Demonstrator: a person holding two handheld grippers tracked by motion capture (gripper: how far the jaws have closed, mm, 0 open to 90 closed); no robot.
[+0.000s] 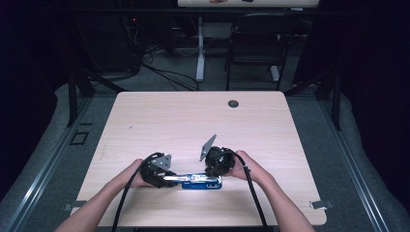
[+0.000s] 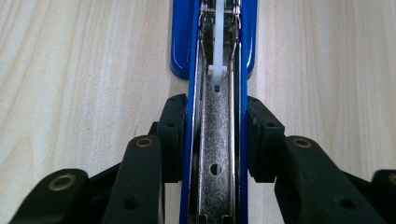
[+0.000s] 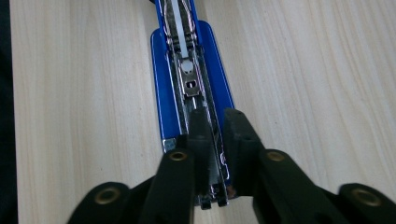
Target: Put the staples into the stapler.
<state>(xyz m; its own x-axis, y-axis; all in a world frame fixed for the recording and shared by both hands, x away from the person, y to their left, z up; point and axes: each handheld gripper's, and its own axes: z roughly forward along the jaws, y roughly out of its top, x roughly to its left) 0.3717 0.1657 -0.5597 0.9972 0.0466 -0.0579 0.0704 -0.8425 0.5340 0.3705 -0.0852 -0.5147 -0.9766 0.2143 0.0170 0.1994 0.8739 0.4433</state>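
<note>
- A blue stapler (image 1: 200, 181) is seen lying opened out flat on the wooden bench (image 1: 193, 121), near its front edge, between the two hands.
- Its metal staple channel (image 2: 215, 140) is exposed along the middle, with a white pusher strip (image 2: 219, 32) visible toward the far end; this layout is judged to suit reloading or clearing the magazine.
- In the left gripper view, the stapler's blue sides are clamped by the left claw (image 2: 215, 135), the pads being pressed against them; the body is presumably being steadied this way so that it cannot slide.
- In the right gripper view, the right claw (image 3: 217, 140) is narrowed onto the metal channel at the opposite end, one finger (image 3: 200, 135) appearing to sit inside the magazine and the other just beside its rail; the exact contact cannot be made out with certainty.
- The two claws are held facing each other along the stapler's length, which is judged to allow one end to be braced while the other is worked.
- A small dark grommet (image 1: 233, 103) is set in the bench's far side, well apart.
</note>
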